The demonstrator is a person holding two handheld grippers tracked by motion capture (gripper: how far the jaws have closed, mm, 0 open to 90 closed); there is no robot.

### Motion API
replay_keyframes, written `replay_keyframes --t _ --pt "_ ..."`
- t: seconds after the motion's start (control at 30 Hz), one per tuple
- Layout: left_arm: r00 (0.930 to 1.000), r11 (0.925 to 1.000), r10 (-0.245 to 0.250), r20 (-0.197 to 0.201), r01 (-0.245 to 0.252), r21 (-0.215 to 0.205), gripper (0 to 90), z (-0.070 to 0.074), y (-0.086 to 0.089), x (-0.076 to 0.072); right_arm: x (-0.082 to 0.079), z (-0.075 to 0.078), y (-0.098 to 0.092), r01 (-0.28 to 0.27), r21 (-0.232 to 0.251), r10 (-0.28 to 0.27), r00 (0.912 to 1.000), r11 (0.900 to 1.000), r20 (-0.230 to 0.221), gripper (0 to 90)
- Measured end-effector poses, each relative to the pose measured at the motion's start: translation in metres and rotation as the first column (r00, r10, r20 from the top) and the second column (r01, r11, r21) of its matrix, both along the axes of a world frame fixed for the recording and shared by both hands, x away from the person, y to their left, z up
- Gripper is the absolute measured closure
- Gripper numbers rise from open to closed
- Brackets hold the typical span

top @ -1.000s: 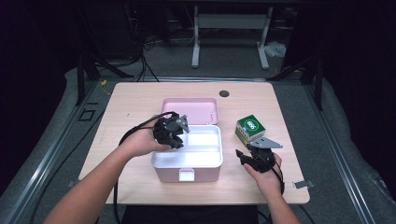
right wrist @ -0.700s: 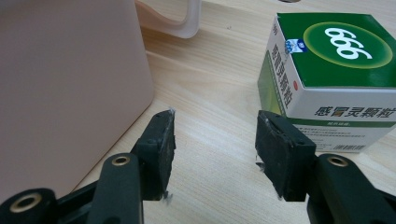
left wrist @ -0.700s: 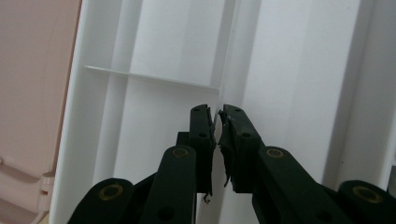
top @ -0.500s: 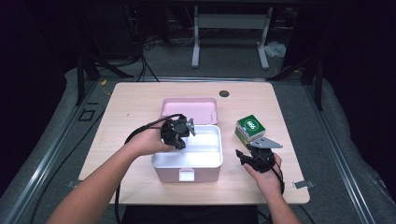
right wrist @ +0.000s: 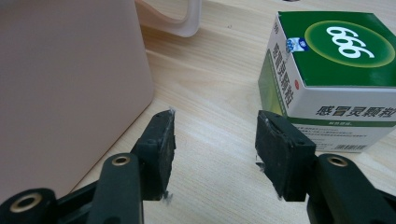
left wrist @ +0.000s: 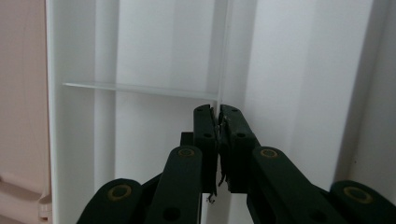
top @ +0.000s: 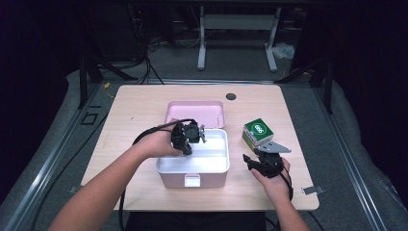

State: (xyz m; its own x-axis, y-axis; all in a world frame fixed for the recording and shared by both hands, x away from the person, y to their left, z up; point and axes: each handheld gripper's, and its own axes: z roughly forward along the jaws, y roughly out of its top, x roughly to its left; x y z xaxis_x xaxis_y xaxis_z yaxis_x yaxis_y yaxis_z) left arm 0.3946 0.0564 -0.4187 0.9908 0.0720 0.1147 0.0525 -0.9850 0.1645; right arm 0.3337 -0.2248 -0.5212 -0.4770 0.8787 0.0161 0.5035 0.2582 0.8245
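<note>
A pink storage box [top: 166, 179] with a white inside stands open at the table's middle. My left gripper [top: 198, 134] reaches into it from the left. Its jaws have just been closing and now pinch a thin white divider plate [left wrist: 224, 56] that stands on edge inside the box, seen along my left gripper [left wrist: 218, 116]. A second thin divider [left wrist: 140, 87] crosses it. My right gripper [top: 248, 161] rests low on the table, right of the box, open with nothing between the pads [right wrist: 215, 135]. A green and white medicine carton [right wrist: 336, 74] sits just beyond it.
The box's pink lid [top: 195, 114] lies flat behind the box. The medicine carton [top: 258, 132] stands right of the box. A small dark round grommet [top: 231, 96] marks the table's far side. The pink box wall [right wrist: 70, 84] rises close on the right gripper's left.
My left hand has shifted slightly right, further over the open box. The right hand and the carton have kept still.
</note>
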Motion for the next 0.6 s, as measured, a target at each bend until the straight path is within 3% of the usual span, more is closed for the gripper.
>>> replay_keyframes --t 0.37,0.6 --pt "0.9992 0.9993 -0.027 -0.028 0.027 0.026 86.3 -0.0017 -0.0041 0.0035 0.0001 -0.0007 0.0011 -0.001 0.003 0.001 1.0000 1.000 -0.004 47.1" --pt "0.9987 0.9978 -0.047 -0.022 0.048 0.046 87.1 -0.0017 -0.0066 0.0034 0.0005 -0.0013 0.0008 -0.005 0.000 0.005 1.0000 1.000 -0.005 47.1"
